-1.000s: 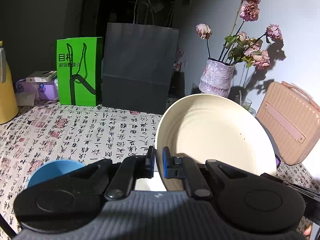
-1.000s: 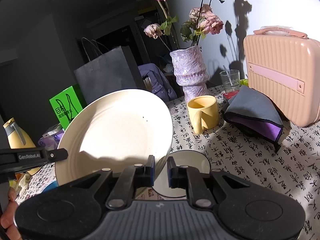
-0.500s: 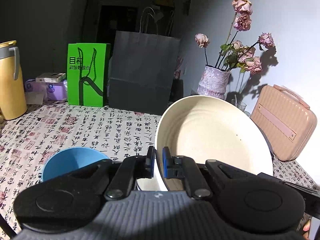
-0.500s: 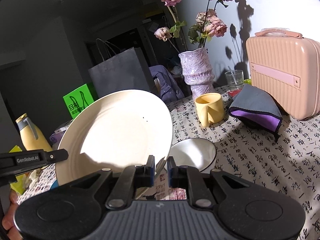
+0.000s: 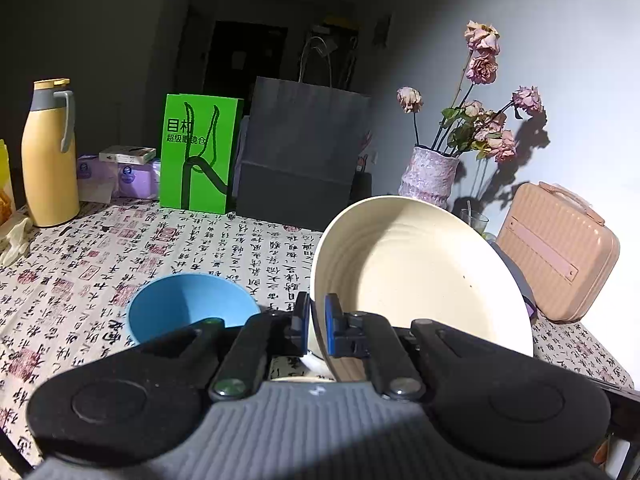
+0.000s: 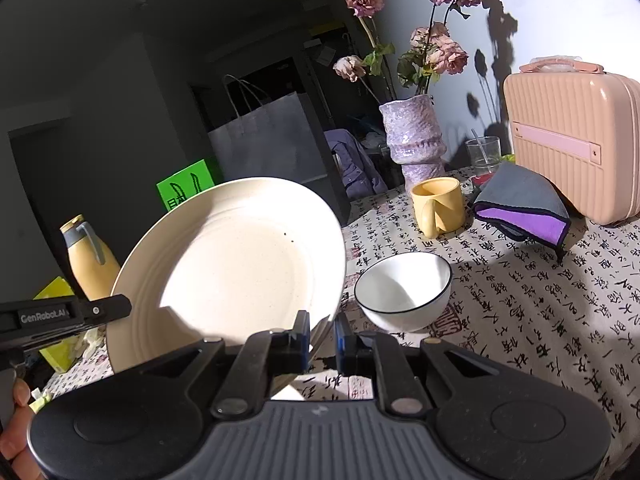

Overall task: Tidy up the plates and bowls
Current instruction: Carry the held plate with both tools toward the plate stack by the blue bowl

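Both grippers are on the same cream plate [image 5: 420, 280] here, one on each side of it. The left gripper [image 5: 317, 322] has its blue pads squeezed onto the plate's near rim, and the right gripper [image 6: 322, 330] is pinching the opposite rim the same way, so the plate hangs in the air between them, tilted up on edge rather than lying flat. In the right wrist view you can see the plate's inside face with a couple of tiny dark specks on it, and the left gripper's black body pokes in at the left edge with a bit of the person's hand [image 6: 16, 432] under it.

Under and beside the plate, on the surface [image 5: 100, 256] with its calligraphy-print cloth, there's a blue bowl [image 5: 192, 308] just left of the left gripper, and a white bowl with a dark rim [image 6: 404, 290] just right of the plate in the right wrist view. Both bowls sit upright.

Further back: a yellow mug [image 6: 438, 206], a folded grey and purple cloth [image 6: 524, 210] leaning by a pink ribbed case [image 6: 572, 140], a drinking glass [image 6: 482, 152], and a purple vase [image 6: 414, 136] with dried roses. On the other side are a dark paper bag [image 5: 300, 152], a green bag [image 5: 200, 152] and a yellow thermos [image 5: 50, 152].
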Demonstrator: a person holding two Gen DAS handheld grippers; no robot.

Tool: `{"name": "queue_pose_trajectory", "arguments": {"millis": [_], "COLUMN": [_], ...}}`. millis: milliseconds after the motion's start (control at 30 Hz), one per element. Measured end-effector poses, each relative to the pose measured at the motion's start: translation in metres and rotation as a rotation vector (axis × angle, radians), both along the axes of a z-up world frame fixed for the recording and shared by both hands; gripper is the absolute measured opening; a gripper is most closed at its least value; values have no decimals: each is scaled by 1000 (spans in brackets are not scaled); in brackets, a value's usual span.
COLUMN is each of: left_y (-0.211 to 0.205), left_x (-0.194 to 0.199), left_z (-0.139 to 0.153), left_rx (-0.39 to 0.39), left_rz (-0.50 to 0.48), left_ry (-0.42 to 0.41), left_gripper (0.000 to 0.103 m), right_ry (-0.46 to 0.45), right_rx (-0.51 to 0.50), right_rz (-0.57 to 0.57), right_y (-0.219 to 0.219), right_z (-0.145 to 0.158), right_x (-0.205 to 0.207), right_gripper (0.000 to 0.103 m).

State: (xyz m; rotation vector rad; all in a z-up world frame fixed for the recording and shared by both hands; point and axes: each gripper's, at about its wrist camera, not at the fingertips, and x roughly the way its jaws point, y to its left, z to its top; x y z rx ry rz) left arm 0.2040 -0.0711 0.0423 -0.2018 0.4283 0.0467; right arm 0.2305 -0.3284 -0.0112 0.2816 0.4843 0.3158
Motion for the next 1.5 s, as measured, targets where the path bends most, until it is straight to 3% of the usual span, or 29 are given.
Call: {"name": "queue_pose_trajectory", "arguments": {"millis": [767, 1500], "left_y": [34, 44], "left_x": [-64, -53], "left_z": [-34, -87], "left_rx": [-50, -60], "left_rz": [59, 75], "left_ry": [107, 249], "left_gripper": [8, 8], "right_ry": [18, 164], "right_rx": [-4, -53], "right_rz": [88, 109], "right_y": [20, 36], "right_z": [-13, -59], "right_x": [-55, -38], "right_gripper": [13, 13]}}
